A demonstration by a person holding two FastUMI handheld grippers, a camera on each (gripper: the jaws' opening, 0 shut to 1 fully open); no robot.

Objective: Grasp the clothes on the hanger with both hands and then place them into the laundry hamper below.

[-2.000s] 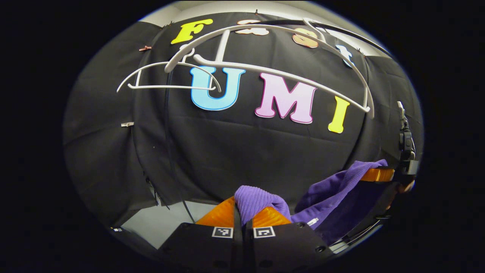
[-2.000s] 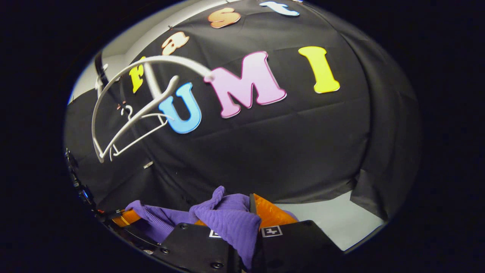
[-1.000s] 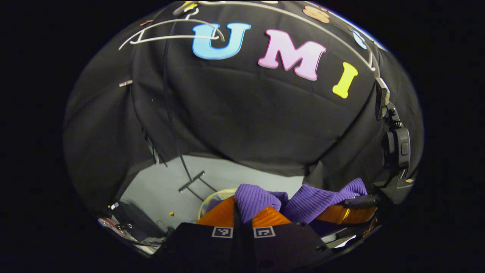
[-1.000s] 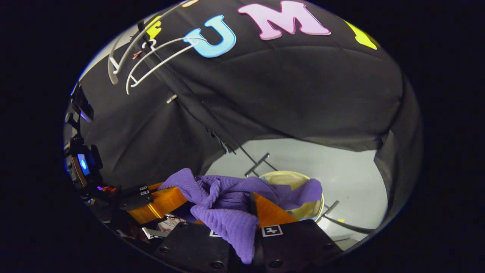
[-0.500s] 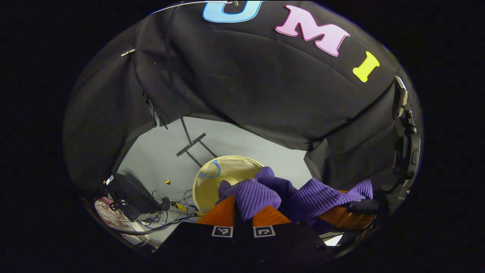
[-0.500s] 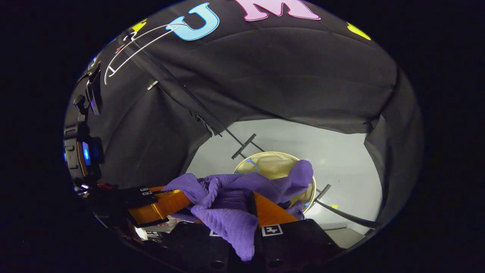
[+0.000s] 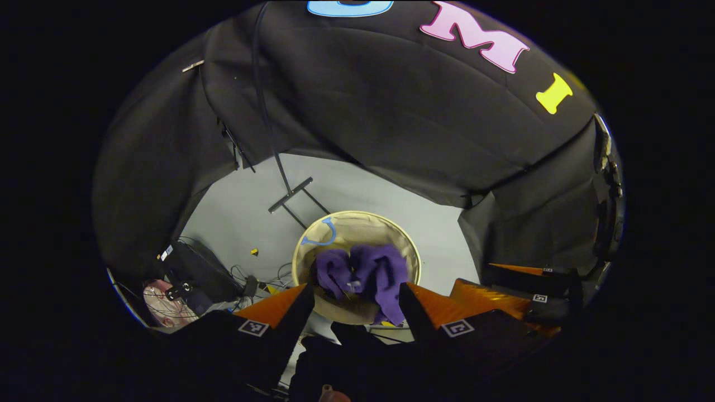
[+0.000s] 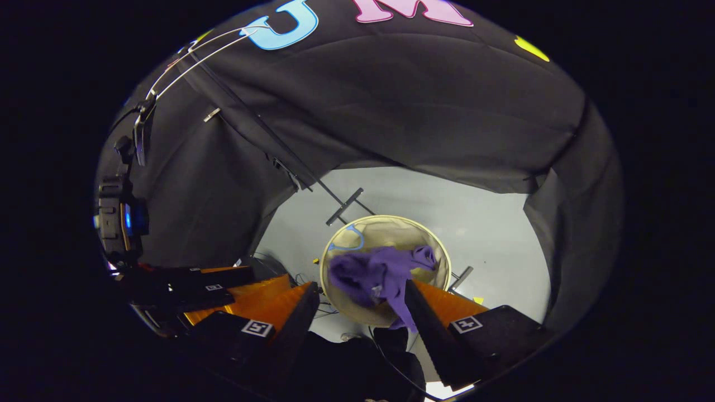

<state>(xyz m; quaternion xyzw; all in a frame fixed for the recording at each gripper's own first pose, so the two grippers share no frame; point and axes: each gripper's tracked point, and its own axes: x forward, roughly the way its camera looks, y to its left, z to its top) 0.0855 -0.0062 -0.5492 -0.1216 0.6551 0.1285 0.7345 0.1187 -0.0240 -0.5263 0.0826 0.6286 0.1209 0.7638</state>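
purple garment in the hamper, both my tongs released

i hold my left gripper [image 7: 351, 298] with its fingers spread wide and nothing between them. past the gap, down on the pale floor [image 7: 357, 190], stands the round laundry hamper [image 7: 410, 251], and the purple clothes [image 7: 366, 273] lie bunched inside it, one fold draped over the near rim. a blue loop handle [image 7: 320, 239] sits on the hamper's far left rim. to the right in the left gripper view i see my other tong's fingers, also apart.

my right gripper [image 8: 363, 304] is likewise released, fingers wide and bare. in the right gripper view the hamper [image 8: 441, 254] sits between them, farther off, with the purple garment [image 8: 385, 273] piled in it and a tail hanging over the near edge. a white hanger [image 8: 195, 58] shows high at the far left against the black cloth. the foot of a dark metal stand [image 8: 343, 206] rests on the floor just beyond the hamper.

cables and a dark box [image 7: 198, 276] lie on the floor at the near left. the square markers on my fingers carry no writing i can read.
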